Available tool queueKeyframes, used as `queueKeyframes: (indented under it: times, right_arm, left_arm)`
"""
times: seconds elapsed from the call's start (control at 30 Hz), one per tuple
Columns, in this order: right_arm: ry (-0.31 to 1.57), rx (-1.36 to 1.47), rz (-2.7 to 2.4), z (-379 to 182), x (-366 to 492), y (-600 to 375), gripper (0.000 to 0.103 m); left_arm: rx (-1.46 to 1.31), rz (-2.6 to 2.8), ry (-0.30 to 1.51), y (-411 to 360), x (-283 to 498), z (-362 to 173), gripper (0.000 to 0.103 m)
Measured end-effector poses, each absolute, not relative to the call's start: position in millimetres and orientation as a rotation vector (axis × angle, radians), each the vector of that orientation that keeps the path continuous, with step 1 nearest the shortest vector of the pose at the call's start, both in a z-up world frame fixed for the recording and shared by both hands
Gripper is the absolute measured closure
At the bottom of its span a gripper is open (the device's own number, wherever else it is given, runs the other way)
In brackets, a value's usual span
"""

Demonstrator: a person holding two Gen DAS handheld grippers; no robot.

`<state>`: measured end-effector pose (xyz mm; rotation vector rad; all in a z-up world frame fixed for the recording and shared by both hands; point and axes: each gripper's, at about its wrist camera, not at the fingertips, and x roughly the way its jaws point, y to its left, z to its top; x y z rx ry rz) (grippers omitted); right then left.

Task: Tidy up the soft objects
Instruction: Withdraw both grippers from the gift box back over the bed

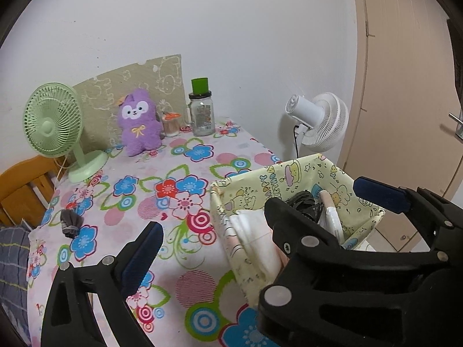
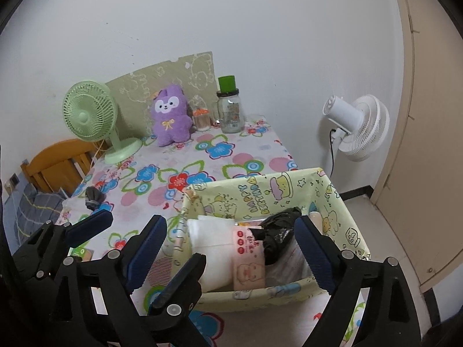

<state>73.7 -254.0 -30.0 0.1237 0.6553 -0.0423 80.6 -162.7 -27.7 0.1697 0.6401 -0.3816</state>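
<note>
A purple plush toy (image 1: 139, 121) sits upright at the back of the flowered table; it also shows in the right wrist view (image 2: 170, 115). A small grey cloth bundle (image 1: 70, 222) lies near the table's left edge, also in the right wrist view (image 2: 93, 197). A yellow cartoon-print fabric bin (image 2: 344, 217) holds a white folded cloth (image 2: 211, 237), a pink tissue pack (image 2: 249, 257) and a black bag (image 2: 279, 234). My left gripper (image 1: 257, 211) is open and empty beside the bin (image 1: 222, 202). My right gripper (image 2: 231, 248) is open and empty above the bin.
A green desk fan (image 1: 52, 127) stands at the back left. A glass bottle with a green cap (image 1: 202, 110) and a small jar (image 1: 170, 124) stand beside the plush. A white floor fan (image 1: 318, 121) and a door (image 1: 405, 86) are on the right. A wooden chair (image 1: 23, 188) is at the left.
</note>
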Motion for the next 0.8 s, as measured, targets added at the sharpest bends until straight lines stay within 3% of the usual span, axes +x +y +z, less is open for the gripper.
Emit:
queueKeyframes:
  times: [0.33, 0.8]
  right_arm:
    - [0.613, 0.084, -0.040, -16, 61, -221, 0.004]
    - [0.609, 0.063, 0.012, -11, 54, -176, 0.003]
  left_arm:
    - [0.143, -0.352, 0.610, -132, 67, -20, 0.001]
    - [0.115, -0.300, 0.587, -85, 54, -15, 0.001]
